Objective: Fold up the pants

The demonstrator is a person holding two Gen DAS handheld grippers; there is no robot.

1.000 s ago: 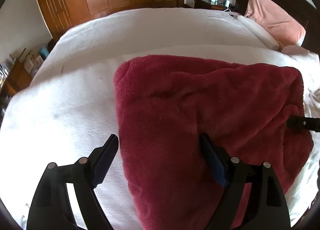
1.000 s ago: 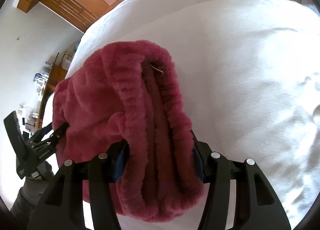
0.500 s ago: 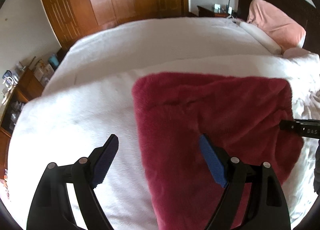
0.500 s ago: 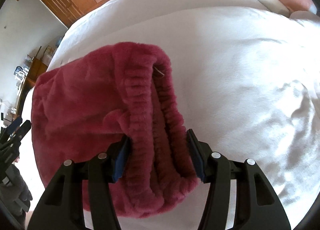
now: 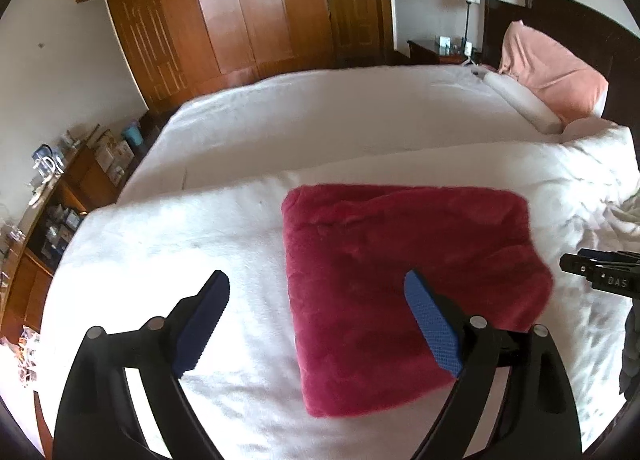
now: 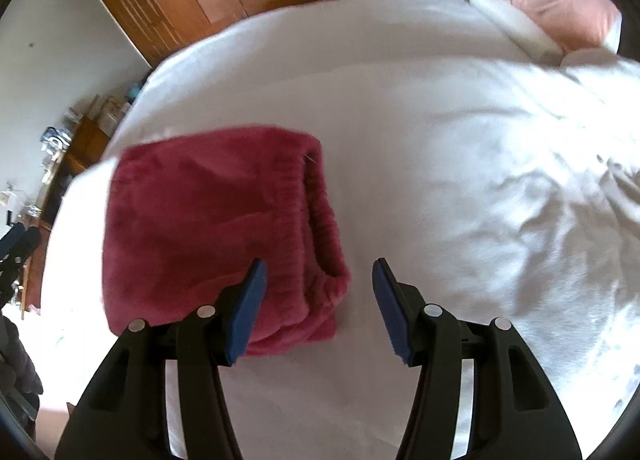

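The left claw (image 5: 316, 320) is spread wide and holds nothing; the right claw (image 6: 318, 302) is spread too, also with nothing between its fingers. Just ahead of both lie the red pants (image 5: 400, 280), a compact folded block on the white bed (image 5: 180, 252), the waistband edge nearest the right claw. The folding looks finished; perhaps only small tidying is left. Further away stands a pink pillow (image 5: 552, 72).
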